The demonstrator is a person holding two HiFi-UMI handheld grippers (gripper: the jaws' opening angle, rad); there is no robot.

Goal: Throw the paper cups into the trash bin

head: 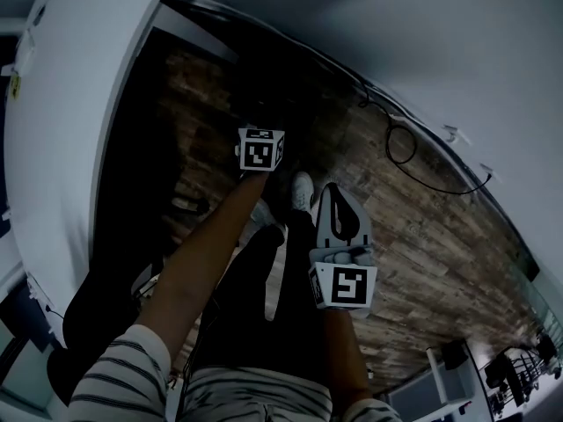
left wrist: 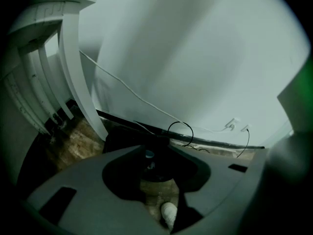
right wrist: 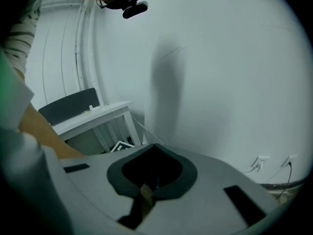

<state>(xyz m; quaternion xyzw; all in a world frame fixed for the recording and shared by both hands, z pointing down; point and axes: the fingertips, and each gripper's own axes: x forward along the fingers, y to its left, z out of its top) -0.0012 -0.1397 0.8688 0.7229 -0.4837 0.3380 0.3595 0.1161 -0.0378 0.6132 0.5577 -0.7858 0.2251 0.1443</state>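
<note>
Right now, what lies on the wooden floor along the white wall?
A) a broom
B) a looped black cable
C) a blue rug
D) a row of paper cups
B: the head view shows a black cable curled in a loop on the wooden floor, close to the foot of the white wall.

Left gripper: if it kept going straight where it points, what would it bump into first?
Probably the dark bin, seen right between the left gripper's open jaws. Nothing looks nearer, though depth is hard to judge; it could be the floor.
</note>
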